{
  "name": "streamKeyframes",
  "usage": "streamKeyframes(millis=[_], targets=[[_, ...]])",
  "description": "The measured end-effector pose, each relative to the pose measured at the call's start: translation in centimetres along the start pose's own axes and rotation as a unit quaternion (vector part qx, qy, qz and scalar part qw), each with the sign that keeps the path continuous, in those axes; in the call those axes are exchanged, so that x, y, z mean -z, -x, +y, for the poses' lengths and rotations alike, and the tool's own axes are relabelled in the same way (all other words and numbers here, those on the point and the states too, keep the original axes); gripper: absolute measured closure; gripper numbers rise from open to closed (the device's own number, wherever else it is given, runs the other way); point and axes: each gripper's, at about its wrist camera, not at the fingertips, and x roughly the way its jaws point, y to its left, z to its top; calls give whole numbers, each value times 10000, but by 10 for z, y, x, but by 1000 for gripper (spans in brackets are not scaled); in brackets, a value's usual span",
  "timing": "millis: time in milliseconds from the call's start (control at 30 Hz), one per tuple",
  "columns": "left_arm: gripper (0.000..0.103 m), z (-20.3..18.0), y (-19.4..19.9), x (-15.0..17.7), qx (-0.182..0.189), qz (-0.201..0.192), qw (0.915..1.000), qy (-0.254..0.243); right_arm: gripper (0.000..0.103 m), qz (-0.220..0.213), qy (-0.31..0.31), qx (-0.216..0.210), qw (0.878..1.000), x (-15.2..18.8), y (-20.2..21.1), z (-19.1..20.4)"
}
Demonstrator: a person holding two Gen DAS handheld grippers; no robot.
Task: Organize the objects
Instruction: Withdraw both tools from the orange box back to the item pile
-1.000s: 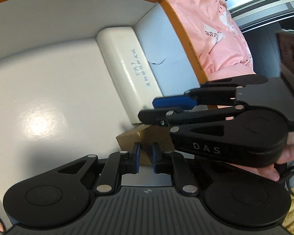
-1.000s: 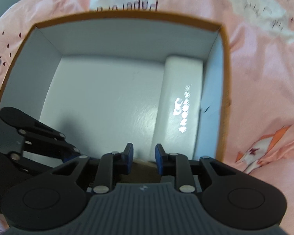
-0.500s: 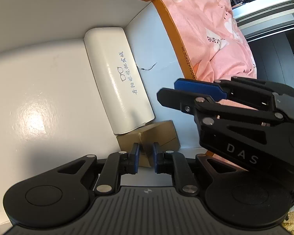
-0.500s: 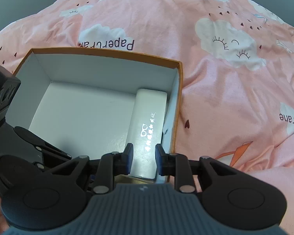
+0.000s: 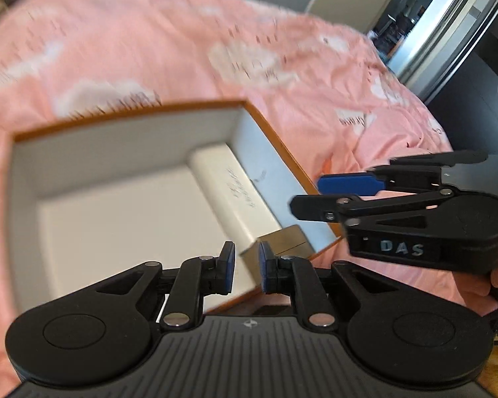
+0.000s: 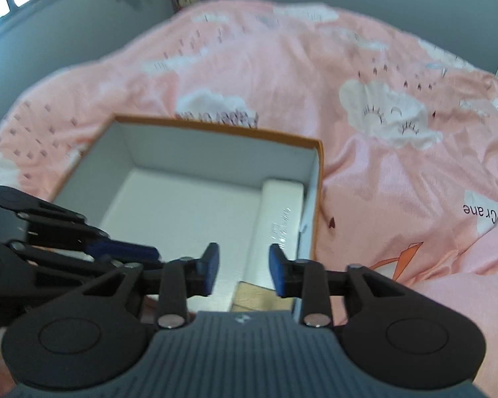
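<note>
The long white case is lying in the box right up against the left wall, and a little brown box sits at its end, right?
Not quite. The long white case lies against the right wall of the orange-edged box, not the left one; the right wrist view shows this clearly. The rest is right: the little brown box sits at the near end of the case, in the same corner.

"DAS" on the right gripper, "Crane" upside down on the pink bedspread

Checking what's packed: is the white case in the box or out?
In: the white case lies flat on the box floor against its right wall.
</note>
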Motion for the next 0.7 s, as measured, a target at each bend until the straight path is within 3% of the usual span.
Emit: streamKeyframes(millis=[233, 400, 500, 600, 700], targets=[[87, -9, 58, 52, -140, -553, 9982, 192, 64, -901, -405, -576, 9934, 61, 50, 14], [87, -6, 65, 92, -281, -497, 9972, 492, 62, -912, -657, -610, 9918, 107, 60, 29], [84, 0, 61, 112, -331, -408, 9961, 707, 54, -746, -825, -457, 9927, 129, 51, 36], [68, -11, 56, 128, -588, -586, 9964, 177, 48, -503, -1025, -340, 9929, 144, 39, 39], [65, -25, 46, 137, -983, -648, 9919, -482, 47, -355, -1007, -242, 9940, 153, 29, 41]])
